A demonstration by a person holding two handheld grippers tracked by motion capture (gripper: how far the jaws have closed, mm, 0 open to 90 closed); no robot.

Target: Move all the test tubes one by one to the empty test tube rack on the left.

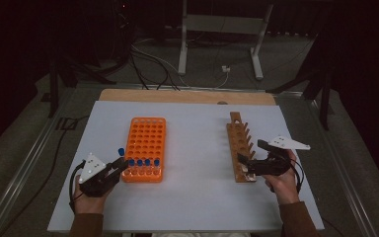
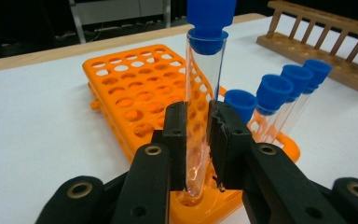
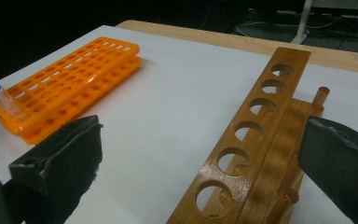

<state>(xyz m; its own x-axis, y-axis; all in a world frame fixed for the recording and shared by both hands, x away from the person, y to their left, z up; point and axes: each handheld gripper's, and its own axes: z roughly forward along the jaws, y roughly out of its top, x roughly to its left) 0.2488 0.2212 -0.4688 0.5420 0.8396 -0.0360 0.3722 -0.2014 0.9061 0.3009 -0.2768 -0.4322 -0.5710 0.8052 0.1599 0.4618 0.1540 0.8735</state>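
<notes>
Dim room, lit table.
Overhead light whitens the table [image 1: 192, 197]; surroundings stay black; high view soft, jaws blurred up close.

The high view looks forward and down over my whole desk [image 1: 187, 197]. My left gripper view sits close behind the orange rack [image 2: 135, 93]; my right gripper view faces the wooden rack [image 3: 256, 140], sharing the orange rack at its left.

Orange rack [image 2: 135, 98] glossy plastic; peg rack [image 3: 256, 140] varnished wood; tube [image 2: 200, 107] clear, possibly glass; table [image 1: 197, 197] matt.
</notes>
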